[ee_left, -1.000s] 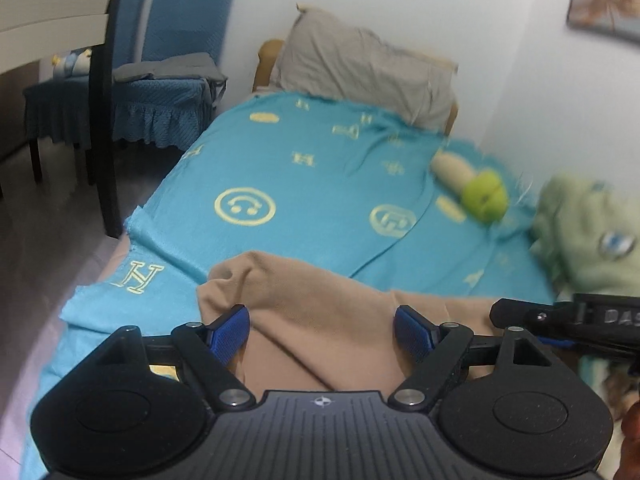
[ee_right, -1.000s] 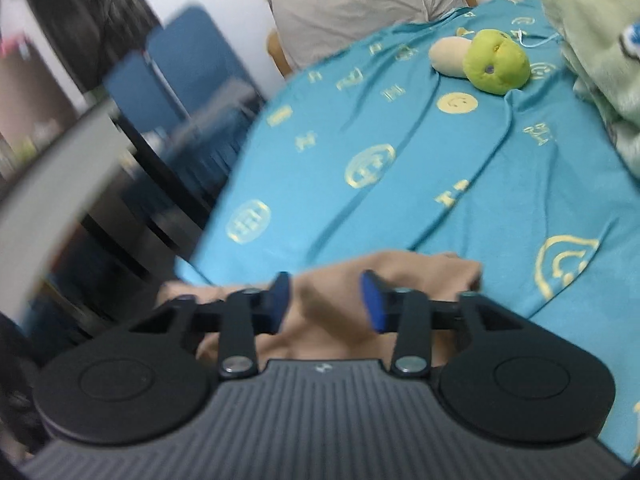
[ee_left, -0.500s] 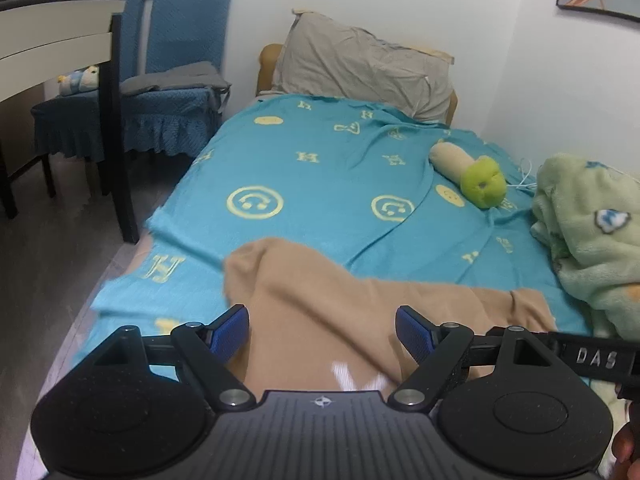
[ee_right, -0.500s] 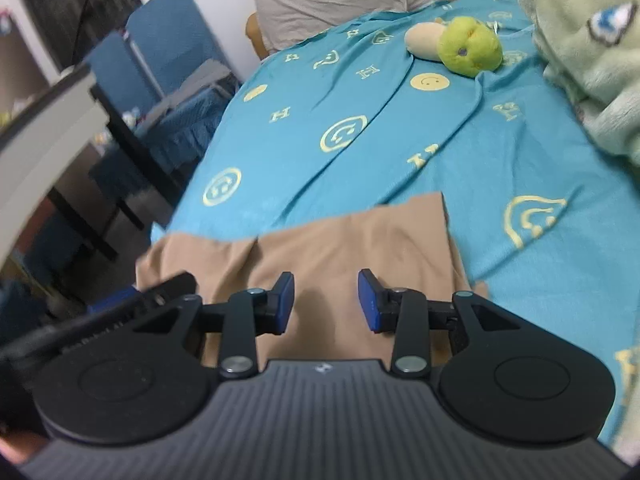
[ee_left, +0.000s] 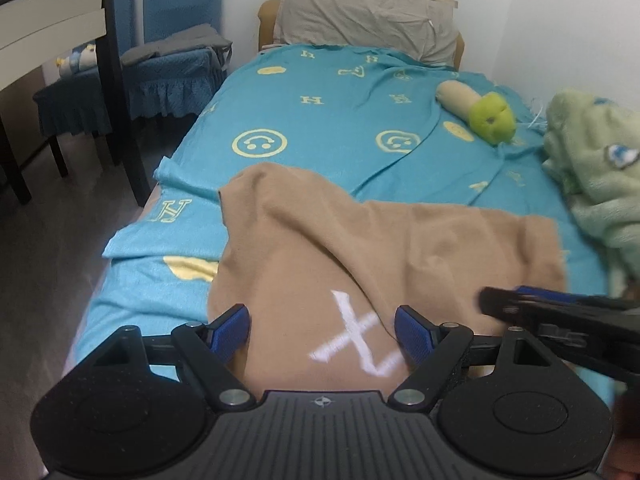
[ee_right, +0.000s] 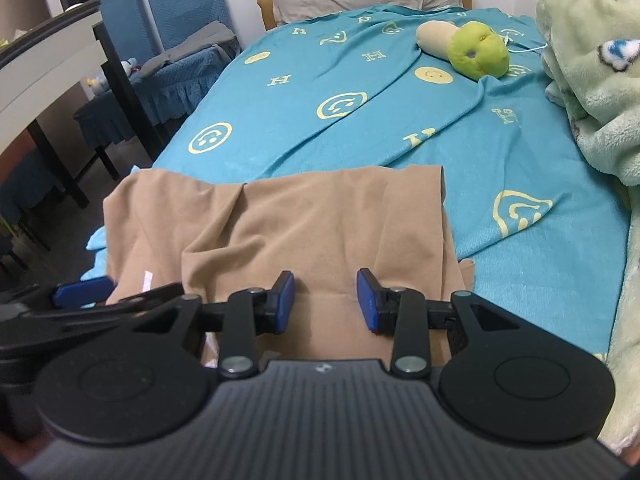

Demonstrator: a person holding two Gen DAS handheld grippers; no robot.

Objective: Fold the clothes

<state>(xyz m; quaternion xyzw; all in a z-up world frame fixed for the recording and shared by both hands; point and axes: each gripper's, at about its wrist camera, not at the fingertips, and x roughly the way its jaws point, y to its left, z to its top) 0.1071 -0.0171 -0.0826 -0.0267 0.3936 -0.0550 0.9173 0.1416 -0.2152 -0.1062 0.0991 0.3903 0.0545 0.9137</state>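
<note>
A: So, where's the garment?

B: The tan cloth (ee_left: 360,248) lies spread on the near end of the bed (ee_left: 320,128), on the blue sheet, with a diagonal ridge running across it and its left side hanging toward the bed's edge. A white mark shows near the left tool (ee_left: 322,332).

A: Are the tools holding anything?

B: No. The left tool's jaws stand wide apart over the cloth, nothing between them. The right tool (ee_right: 325,298) is also spread, hovering over the near hem, gripping nothing.

A: What could go wrong?

B: I'd guess the ridge. If either tool pinches there, it may catch two layers and fold the crease in. A grab on the sheet along with the cloth would drag bedding. The overhanging side could slide off the bed if pulled unevenly. The tools sit close together, so they might bump.
</note>
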